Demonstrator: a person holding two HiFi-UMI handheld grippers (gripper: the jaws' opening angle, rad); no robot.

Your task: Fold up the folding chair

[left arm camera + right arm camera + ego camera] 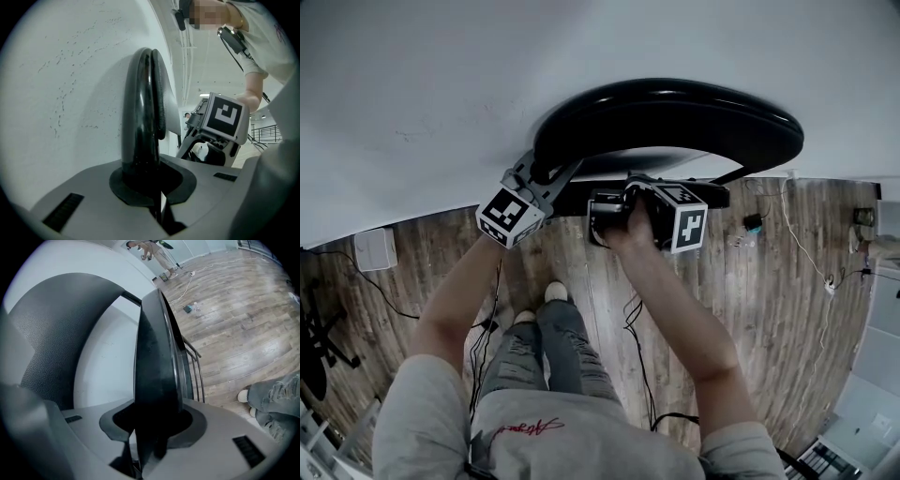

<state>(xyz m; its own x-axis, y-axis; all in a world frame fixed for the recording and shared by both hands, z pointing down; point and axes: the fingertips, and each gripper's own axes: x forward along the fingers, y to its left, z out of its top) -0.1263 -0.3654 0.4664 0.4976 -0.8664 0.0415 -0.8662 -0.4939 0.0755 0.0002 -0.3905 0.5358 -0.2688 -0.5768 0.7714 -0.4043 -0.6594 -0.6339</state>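
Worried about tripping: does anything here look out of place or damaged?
Nothing looks damaged; the left gripper and right gripper clamp the folding chair. Only loose cables across the floor by the feet look untidy.

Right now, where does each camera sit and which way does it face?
Head view: on the head, steeply down at black padded folding chair; arms, legs show.
Left gripper view: on left gripper, along jaws clamping chair; an arm shows.
Right gripper view: on right gripper, down past chair to wooden floor; legs show.
All share the chair.
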